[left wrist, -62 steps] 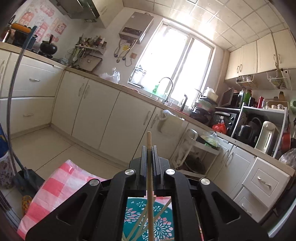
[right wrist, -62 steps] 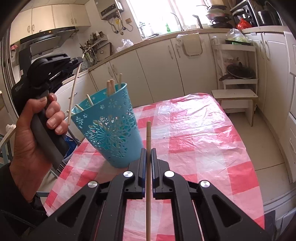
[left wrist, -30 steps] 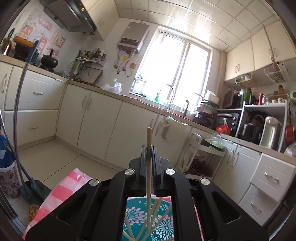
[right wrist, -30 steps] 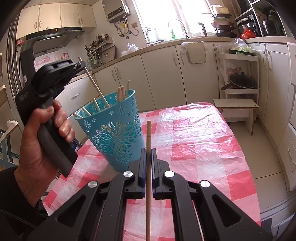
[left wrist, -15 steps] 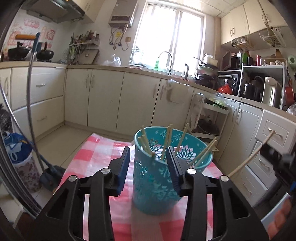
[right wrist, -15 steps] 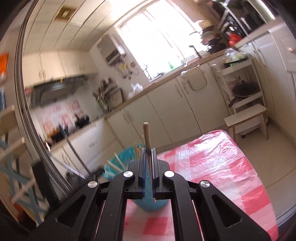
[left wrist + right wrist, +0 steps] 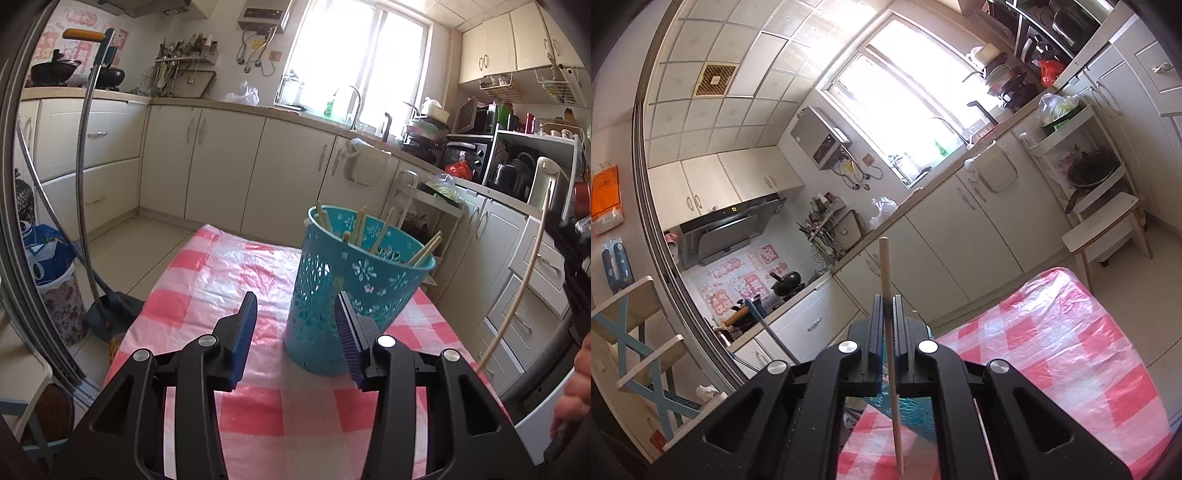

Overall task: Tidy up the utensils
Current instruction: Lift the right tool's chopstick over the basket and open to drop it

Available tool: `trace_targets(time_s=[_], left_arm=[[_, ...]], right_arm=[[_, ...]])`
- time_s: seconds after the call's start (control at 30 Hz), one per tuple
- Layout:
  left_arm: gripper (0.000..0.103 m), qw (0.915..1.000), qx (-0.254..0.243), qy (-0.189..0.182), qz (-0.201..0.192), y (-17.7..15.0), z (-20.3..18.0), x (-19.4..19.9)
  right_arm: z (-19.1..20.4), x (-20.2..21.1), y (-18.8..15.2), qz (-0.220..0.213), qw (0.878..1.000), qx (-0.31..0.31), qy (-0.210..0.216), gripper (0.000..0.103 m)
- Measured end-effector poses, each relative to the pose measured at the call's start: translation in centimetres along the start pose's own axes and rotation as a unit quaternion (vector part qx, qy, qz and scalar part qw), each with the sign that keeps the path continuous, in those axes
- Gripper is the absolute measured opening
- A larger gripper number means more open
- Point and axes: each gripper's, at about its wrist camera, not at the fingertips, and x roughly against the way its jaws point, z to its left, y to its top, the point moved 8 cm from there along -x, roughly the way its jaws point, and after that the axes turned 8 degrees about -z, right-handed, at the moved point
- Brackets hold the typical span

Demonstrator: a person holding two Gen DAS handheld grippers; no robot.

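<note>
One teal perforated plastic holder (image 7: 354,280) standing upright on the pink-checked tablecloth (image 7: 221,273), with about seven wooden chopsticks (image 7: 360,225) leaning inside. Left gripper (image 7: 297,328) level just before the holder, spread wide and empty. Right gripper (image 7: 887,325) tipped upward at far right, clenched on one round wooden chopstick (image 7: 888,314).

No legible text in either view. Red-and-pink stickers (image 7: 746,277) on the wall behind the stove carried large characters, too blurred to read; same stickers (image 7: 79,22) showed at the top left of the left wrist view, also unreadable. Orange packet (image 7: 605,192) on the left wall had a small dark mark, not resolvable. Water heater (image 7: 820,138) showed only a round dial, no readable brand.
</note>
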Motion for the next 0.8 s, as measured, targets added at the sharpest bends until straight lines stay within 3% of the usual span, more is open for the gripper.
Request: trace_targets(time_s=[0.37, 0.47, 0.6, 0.8], left_arm=[[0.041, 0.9997, 0.010, 0.013, 0.020, -2.2, 1.1, 1.2], [0.041, 0.9996, 0.008, 0.019, 0.016, -1.9, 1.3, 1.7], [0.041, 0.9996, 0.003, 0.027, 0.009, -1.3, 1.9, 2.1], [0.043, 0.9992, 0.006, 0.038, 0.007, -0.8, 2.4, 2.7]], right_arm=[[3.7, -4.4, 3.8, -0.085, 0.994, -0.048, 0.040, 0.005], [4.4, -5.9, 3.3, -0.094, 0.995, -0.021, 0.032, 0.005], [3.8, -8.4, -0.1, -0.046, 0.998, 0.040, -0.003, 0.005], [1.9, -9.1, -4.9, 0.033, 0.994, 0.102, -0.037, 0.006]])
